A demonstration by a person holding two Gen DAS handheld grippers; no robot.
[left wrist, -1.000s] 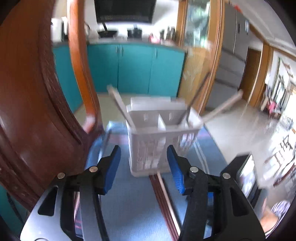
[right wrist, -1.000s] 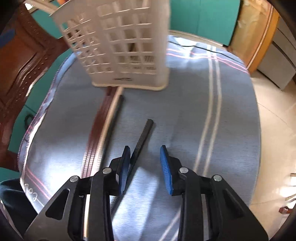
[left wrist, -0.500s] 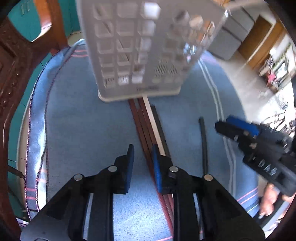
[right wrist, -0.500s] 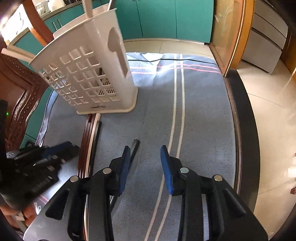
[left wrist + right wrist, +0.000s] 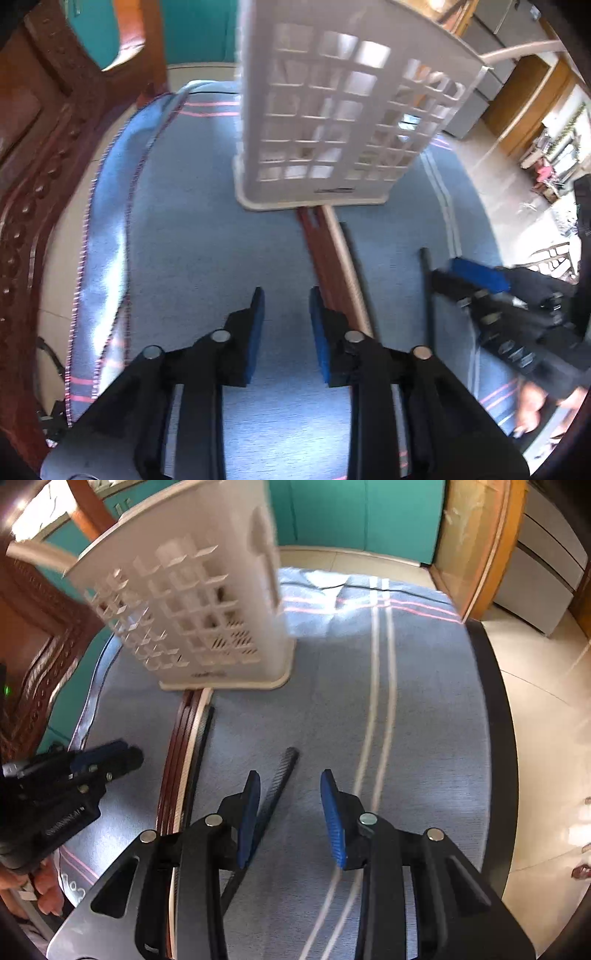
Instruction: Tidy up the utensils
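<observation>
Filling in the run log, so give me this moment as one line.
left gripper: open, empty | right gripper: open over black chopstick | chopstick bundle: lying before white basket

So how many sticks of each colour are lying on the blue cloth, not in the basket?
Brown sticks: 2, though they lie pressed together, so I may be miscounting
Cream stick: 1
Black sticks: 2, one apart by itself and one right beside the cream stick
Total: 5 on the blue cloth
</observation>
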